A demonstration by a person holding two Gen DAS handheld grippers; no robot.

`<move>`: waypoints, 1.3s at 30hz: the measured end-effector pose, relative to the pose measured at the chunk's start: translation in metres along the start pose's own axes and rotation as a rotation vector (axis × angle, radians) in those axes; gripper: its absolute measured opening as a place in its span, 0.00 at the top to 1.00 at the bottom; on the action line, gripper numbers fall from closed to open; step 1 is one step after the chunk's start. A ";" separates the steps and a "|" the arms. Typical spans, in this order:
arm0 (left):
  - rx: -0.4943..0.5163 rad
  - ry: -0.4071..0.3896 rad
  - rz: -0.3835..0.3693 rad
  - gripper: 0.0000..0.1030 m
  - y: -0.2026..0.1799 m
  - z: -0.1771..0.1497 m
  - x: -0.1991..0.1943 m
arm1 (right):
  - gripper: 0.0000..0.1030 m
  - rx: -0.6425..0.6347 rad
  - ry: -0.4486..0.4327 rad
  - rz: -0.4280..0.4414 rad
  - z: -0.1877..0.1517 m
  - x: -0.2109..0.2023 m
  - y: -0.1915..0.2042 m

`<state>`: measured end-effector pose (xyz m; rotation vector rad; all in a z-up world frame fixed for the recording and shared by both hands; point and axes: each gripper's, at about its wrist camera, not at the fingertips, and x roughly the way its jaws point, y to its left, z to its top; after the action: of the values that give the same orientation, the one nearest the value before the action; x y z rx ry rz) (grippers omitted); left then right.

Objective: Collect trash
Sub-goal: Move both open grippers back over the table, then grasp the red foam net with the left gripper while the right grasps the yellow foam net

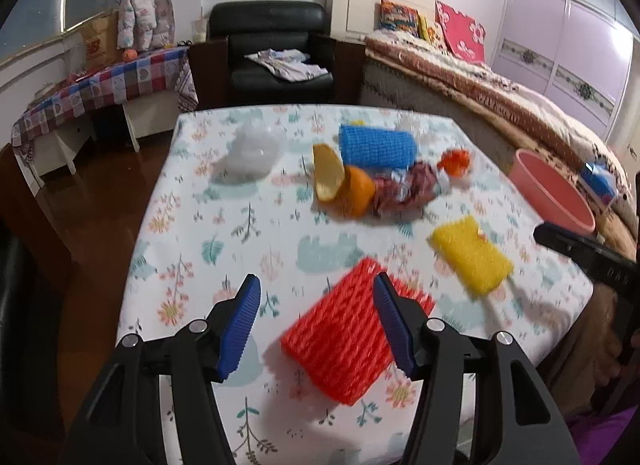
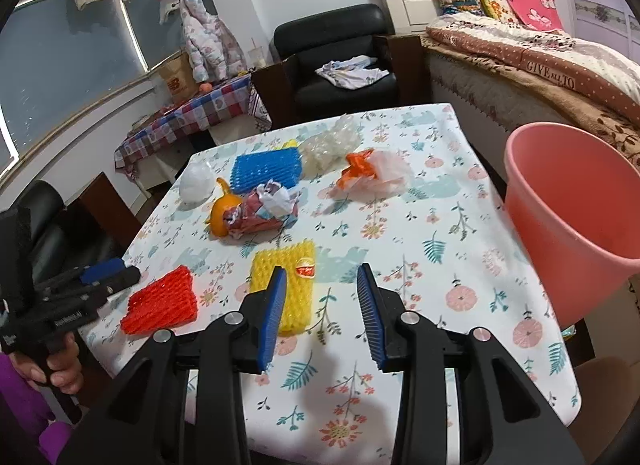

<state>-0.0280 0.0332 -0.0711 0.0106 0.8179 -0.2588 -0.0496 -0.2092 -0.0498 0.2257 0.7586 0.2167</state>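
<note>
Trash lies on the floral table [image 1: 240,233]: a red foam net [image 1: 344,341] [image 2: 160,303], a yellow foam net [image 1: 472,257] [image 2: 294,277], a blue foam net [image 1: 376,147] [image 2: 266,173], orange peel [image 1: 340,185] [image 2: 222,215], a crumpled wrapper [image 1: 404,189] [image 2: 264,213], an orange-and-white bag [image 2: 368,171] and clear plastic [image 1: 250,153] [image 2: 330,143]. A pink bucket [image 2: 572,217] [image 1: 552,197] stands at the table's right edge. My left gripper [image 1: 316,321] is open over the red net. My right gripper [image 2: 322,313] is open just right of the yellow net.
A black armchair [image 1: 276,49] with clothes and a bed [image 1: 500,93] stand behind the table. A checked side table [image 1: 100,85] is at the back left. A dark wooden floor [image 1: 80,225] lies left of the table.
</note>
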 end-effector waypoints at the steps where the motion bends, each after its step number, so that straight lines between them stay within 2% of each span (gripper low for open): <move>1: 0.002 0.006 0.004 0.44 0.001 -0.002 0.003 | 0.64 -0.003 0.003 0.003 0.000 0.000 0.001; 9: -0.020 0.059 -0.005 0.44 0.007 -0.016 0.019 | 0.64 -0.003 0.042 0.036 -0.003 0.007 0.005; 13: -0.007 0.050 -0.035 0.48 0.003 -0.022 0.017 | 0.64 -0.003 0.061 0.045 -0.005 0.012 0.006; 15: -0.001 0.047 -0.062 0.64 0.001 -0.024 0.016 | 0.64 -0.004 0.069 0.047 -0.005 0.014 0.007; 16: 0.003 0.042 -0.066 0.66 -0.001 -0.024 0.015 | 0.64 -0.004 0.074 0.048 -0.005 0.015 0.008; 18: 0.018 0.029 -0.068 0.82 -0.003 -0.024 0.012 | 0.64 -0.004 0.082 0.050 -0.006 0.017 0.008; 20: 0.030 0.027 -0.091 0.89 -0.006 -0.023 0.009 | 0.64 -0.004 0.093 0.053 -0.007 0.020 0.009; 29: 0.007 -0.065 -0.127 0.90 -0.004 -0.009 -0.013 | 0.64 -0.016 0.145 0.051 -0.007 0.036 0.014; 37: -0.003 -0.099 -0.128 0.90 -0.002 0.001 -0.019 | 0.64 -0.004 0.154 0.024 -0.008 0.047 0.007; 39: -0.005 -0.102 -0.127 0.90 -0.002 0.002 -0.018 | 0.73 -0.019 0.152 0.037 -0.008 0.047 0.009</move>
<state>-0.0384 0.0355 -0.0562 -0.0591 0.7189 -0.3741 -0.0232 -0.1863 -0.0836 0.2065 0.9035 0.2785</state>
